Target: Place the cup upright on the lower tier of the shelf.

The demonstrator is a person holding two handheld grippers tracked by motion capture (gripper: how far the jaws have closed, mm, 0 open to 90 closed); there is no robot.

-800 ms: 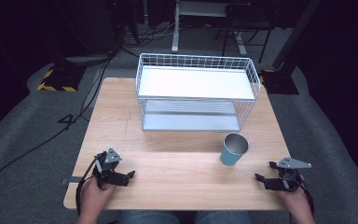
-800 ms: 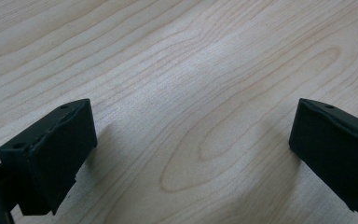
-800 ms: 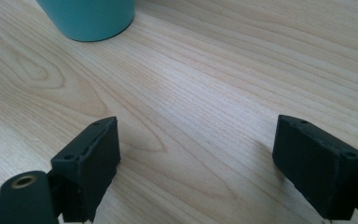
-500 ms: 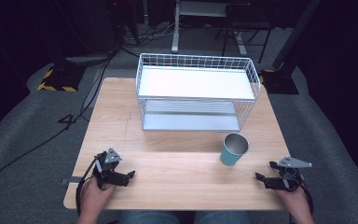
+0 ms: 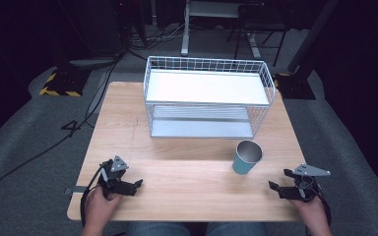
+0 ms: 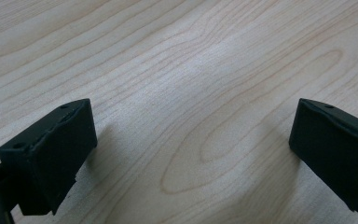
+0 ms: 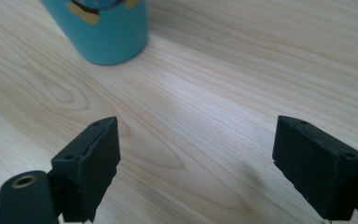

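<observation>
Two grippers rest low over a light wooden table (image 5: 187, 196), one at each lower corner of the high view. At the lower left of that frame the left gripper (image 5: 137, 185) sits in a hand (image 5: 101, 201) near the table's front edge, its black jaws pointing toward the middle of the frame and spread apart with nothing between them. In the left gripper view the same jaws rise from the bottom corners, wide apart, with bare wood grain (image 6: 191, 93) between them. At the lower right of the high view the right gripper (image 5: 280, 181) is held by the other hand (image 5: 311, 209), a grey three-cornered plate on top of it, its jaws likewise parted and empty, pointing toward the frame's left. A teal cup (image 5: 247, 157) stands upright just right of centre in the high view, mouth open upward with a pale metallic inside, apart from the right gripper and nearer to it than to the left one. In the right gripper view the cup's lower part (image 7: 105, 28) shows at the upper left, with a dark and yellow marking on its side, well clear of the open jaws. Behind the cup, in the upper middle of the high view, stands a white wire rack (image 5: 206, 73) with two shelves. Dark cables lie on the grey floor (image 5: 29, 132) at the left of that frame.
</observation>
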